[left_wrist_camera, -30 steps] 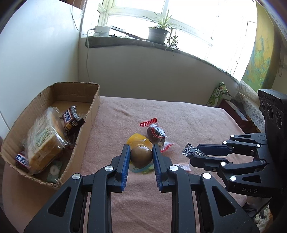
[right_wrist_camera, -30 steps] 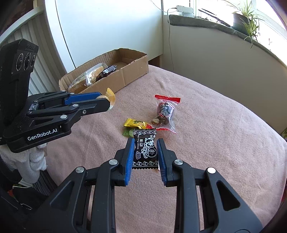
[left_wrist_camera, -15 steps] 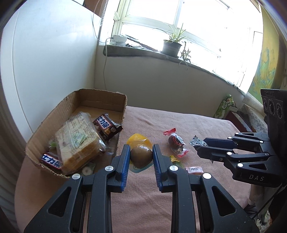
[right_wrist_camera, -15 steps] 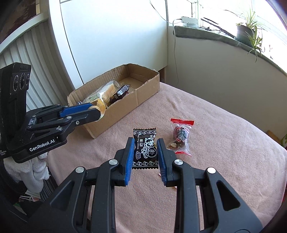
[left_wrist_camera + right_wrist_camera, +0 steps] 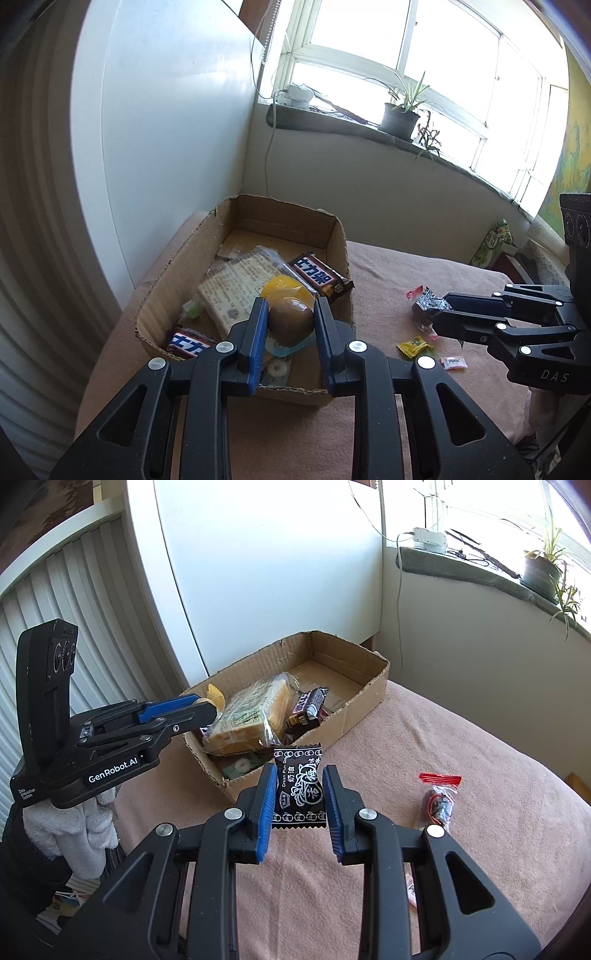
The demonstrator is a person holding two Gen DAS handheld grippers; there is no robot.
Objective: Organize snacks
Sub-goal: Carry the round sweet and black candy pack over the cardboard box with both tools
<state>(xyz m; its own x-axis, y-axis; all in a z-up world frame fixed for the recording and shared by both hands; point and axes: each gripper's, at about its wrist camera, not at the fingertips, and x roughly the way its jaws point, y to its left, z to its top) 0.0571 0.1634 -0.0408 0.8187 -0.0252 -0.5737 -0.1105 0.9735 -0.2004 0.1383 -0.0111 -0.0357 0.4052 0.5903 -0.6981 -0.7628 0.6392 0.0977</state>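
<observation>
Worktop (image 5: 388, 280): covered in pink cloth, carrying the box and the loose snacks.
Cardboard box (image 5: 334, 236): at the worktop's left end, open-topped, already part filled.
Bread pack (image 5: 251, 712): inside the box, wrapped in clear film, leaning on the near wall.
Chocolate bars (image 5: 319, 275): two in the box, one propped on the right wall, one at the near corner.
Left gripper (image 5: 290, 319): over the box's near end, fingers clamped on the egg pack.
Egg pack (image 5: 290, 319): brown egg in a yellow-backed sleeve, hanging above the box, not yet let go.
Right gripper (image 5: 299, 794): above the cloth just beside the box's near corner, fingers clamped on the plum candy.
Plum candy (image 5: 297, 786): black wrapper with white print, held upright, short of the box.
Red-topped bag (image 5: 439, 799): lying on the cloth, well apart from the box.
Yellow candy (image 5: 415, 345): on the cloth near the red-topped bag.
Small pink-white sweet (image 5: 454, 362): on the cloth beside the yellow candy.
Progress: judged past halfway; two snacks in transit, three left on the cloth.
</observation>
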